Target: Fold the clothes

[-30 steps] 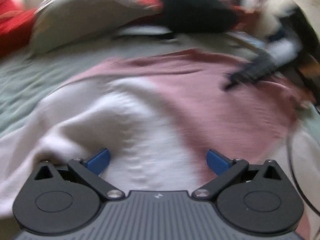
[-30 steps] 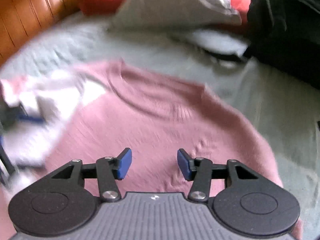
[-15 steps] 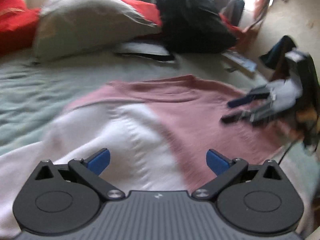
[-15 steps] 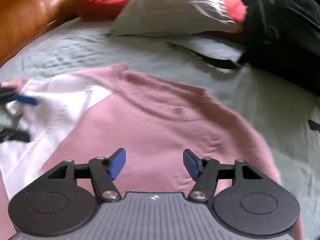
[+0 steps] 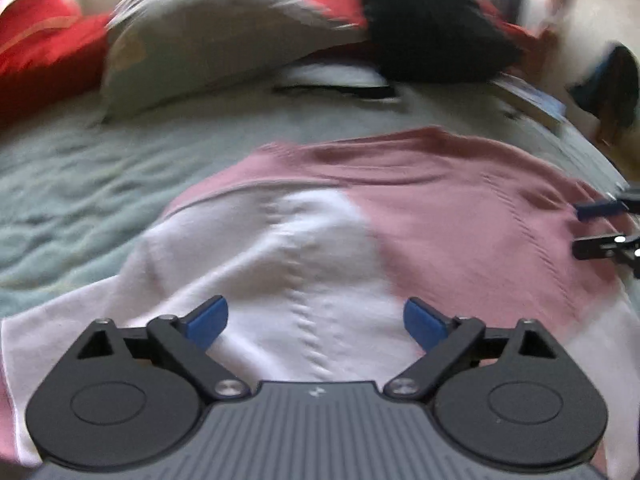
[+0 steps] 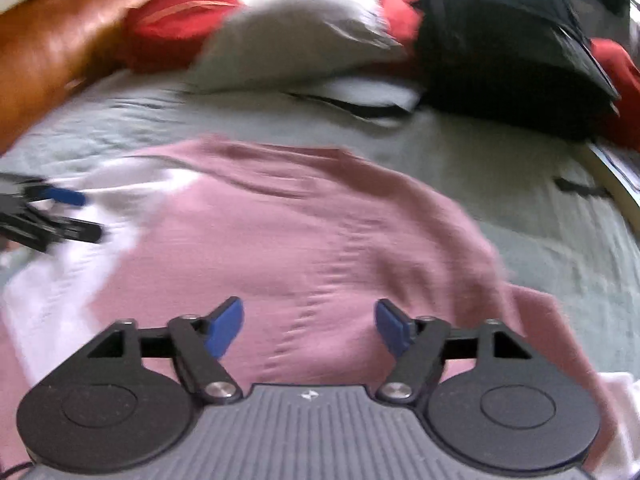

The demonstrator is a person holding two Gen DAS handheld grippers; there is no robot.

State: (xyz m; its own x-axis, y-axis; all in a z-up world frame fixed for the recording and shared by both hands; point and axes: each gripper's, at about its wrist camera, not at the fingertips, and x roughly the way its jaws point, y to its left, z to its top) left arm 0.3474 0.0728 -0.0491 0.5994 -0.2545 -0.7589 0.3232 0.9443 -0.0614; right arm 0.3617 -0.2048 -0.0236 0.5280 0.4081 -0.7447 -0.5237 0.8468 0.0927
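Observation:
A pink and white sweater point(image 5: 460, 208) lies spread flat on the grey-green bedspread point(image 5: 80, 184), neck toward the pillows. Its white sleeve part point(image 5: 304, 264) lies folded over the pink body on the left side. My left gripper point(image 5: 316, 320) is open and empty, hovering over the white part. My right gripper point(image 6: 308, 320) is open and empty over the pink body point(image 6: 320, 232). The right gripper's fingers show at the right edge of the left wrist view point(image 5: 600, 248). The left gripper's fingers show at the left edge of the right wrist view point(image 6: 60, 232).
A grey pillow point(image 5: 224, 28), red cushions point(image 5: 40, 48) and a black bag point(image 5: 432, 32) lie at the head of the bed. A white and black item point(image 5: 336, 80) lies below the pillow. A brown headboard point(image 6: 52, 60) stands at the left.
Both grippers have pulled back from each other and toward me. The right gripper's jaws have opened wider. The sweater lies as before.

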